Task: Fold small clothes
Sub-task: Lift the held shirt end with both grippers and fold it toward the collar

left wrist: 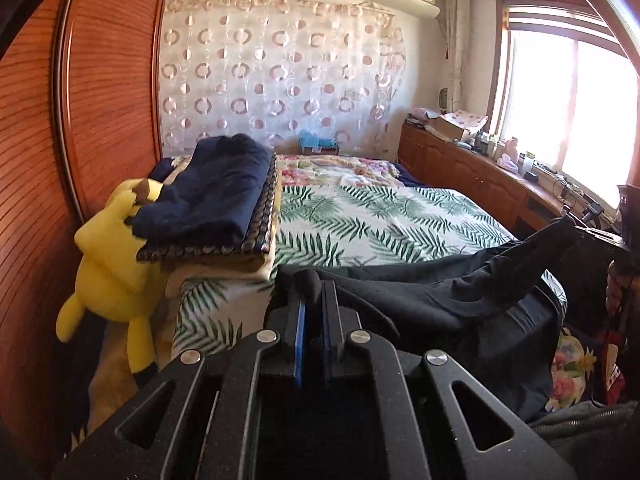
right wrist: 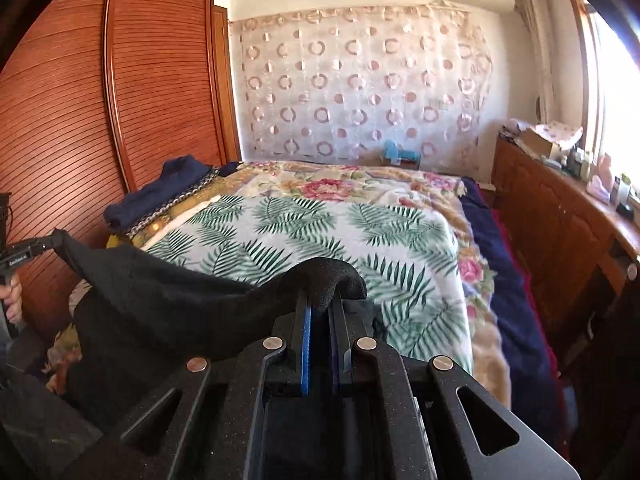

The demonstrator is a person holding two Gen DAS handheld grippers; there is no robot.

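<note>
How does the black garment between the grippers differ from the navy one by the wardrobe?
The black garment hangs unfolded, stretched between the left gripper and right gripper; the navy garment lies folded, untouched, atop a stack of bedding. Black looks larger. Both are dark, plain cloth.

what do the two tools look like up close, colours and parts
Both look alike: the left tool and right tool have matt black speckled bodies with angular cut-outs, round silver rivets at the linkages, and two narrow black fingers lined with blue pads.

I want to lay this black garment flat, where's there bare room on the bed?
The fern-print sheet is open between the folded pile by the wardrobe and the bed's window-side edge. The pile and plush toy crowd the wardrobe corner.
</note>
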